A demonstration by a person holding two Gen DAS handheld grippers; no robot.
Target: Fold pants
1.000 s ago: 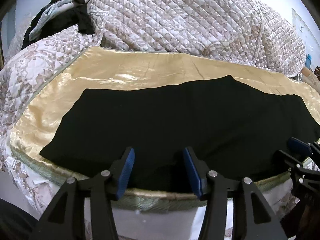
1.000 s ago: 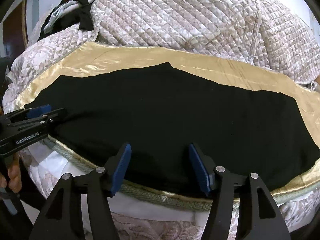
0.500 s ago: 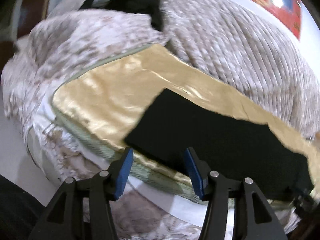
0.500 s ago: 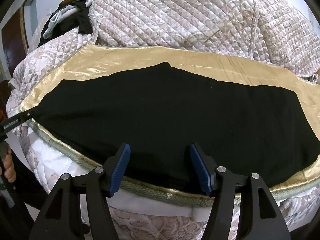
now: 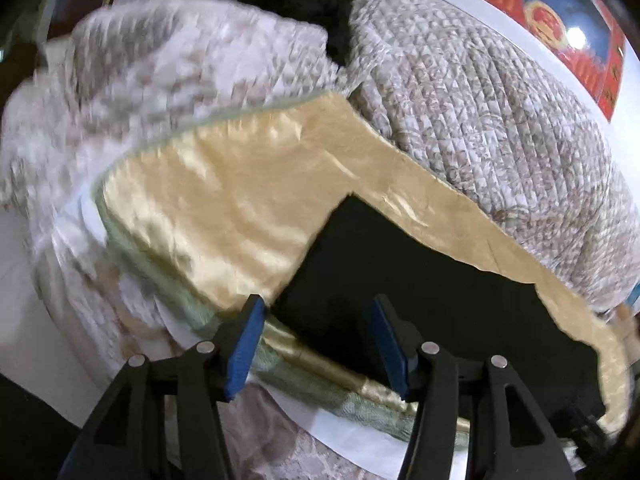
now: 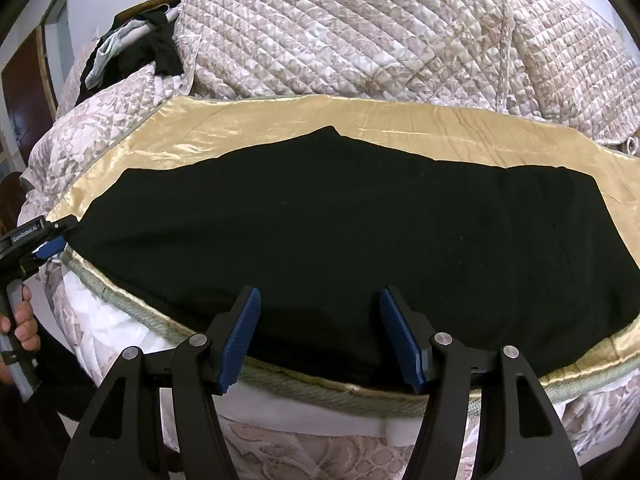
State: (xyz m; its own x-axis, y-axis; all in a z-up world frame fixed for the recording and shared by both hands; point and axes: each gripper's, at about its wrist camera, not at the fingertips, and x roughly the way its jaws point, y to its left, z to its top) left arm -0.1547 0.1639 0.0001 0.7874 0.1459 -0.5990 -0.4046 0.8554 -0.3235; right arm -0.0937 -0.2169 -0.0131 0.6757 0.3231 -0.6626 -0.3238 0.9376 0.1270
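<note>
Our left claw [image 5: 318, 344] gapes wide, gripping nothing, at the corner of the black pants [image 6: 340, 240], with bare gold sheet [image 5: 224, 208] alongside. We hold our right claw [image 6: 320, 336] equally spread and unladen over the pants' near edge, which lies flat along the bed's piped rim [image 6: 320, 390].

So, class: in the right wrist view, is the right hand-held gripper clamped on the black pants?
No: the right hand-held gripper is open, its fingers spread over the black pants.

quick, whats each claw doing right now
left claw: open, holding nothing, at the end corner of the black pants.
right claw: open, holding nothing, at the pants' near edge.
</note>
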